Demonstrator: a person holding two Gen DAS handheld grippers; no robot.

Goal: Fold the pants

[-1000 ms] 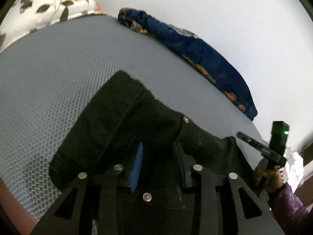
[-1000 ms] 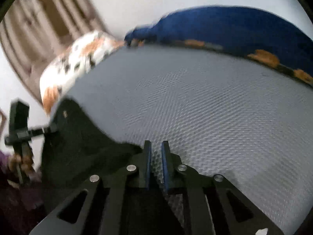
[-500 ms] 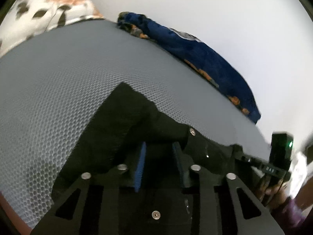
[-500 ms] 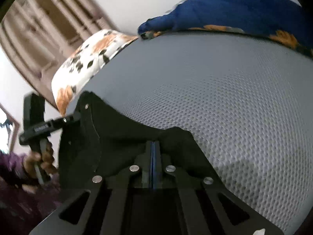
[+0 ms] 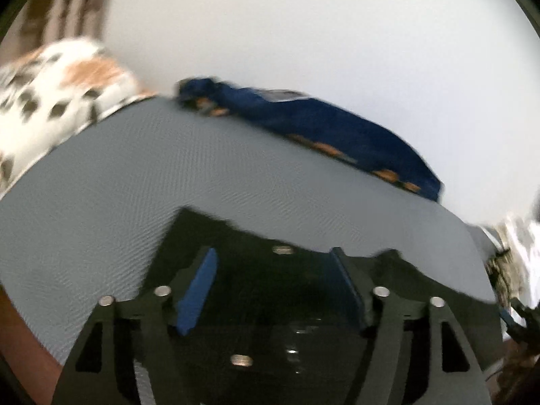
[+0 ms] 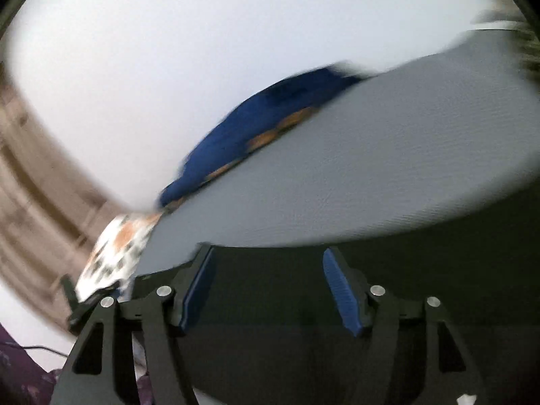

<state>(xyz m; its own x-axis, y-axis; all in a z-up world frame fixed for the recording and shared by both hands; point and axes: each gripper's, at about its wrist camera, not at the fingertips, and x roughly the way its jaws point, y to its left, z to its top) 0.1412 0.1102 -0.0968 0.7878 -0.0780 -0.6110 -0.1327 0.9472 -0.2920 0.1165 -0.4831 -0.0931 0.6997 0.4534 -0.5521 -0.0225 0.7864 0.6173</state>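
Left gripper (image 5: 273, 263): jaws seen opening, blue pads spread, nothing pinched between them
Right gripper (image 6: 268, 270): jaws likewise opening, pads apart over dark cloth
Pants (image 5: 303, 276): black, laid on the grey mattress (image 5: 135, 175); near part hidden behind the gripper frames, folds lost to blur
Blue blanket (image 5: 337, 131): bunched along the wall, smeared by motion
Floral pillow (image 5: 57, 94): cut off at the left edge

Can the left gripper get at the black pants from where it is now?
Probably yes. The left gripper is opening right above the black pants on the grey bed, pads off the cloth, nothing between.
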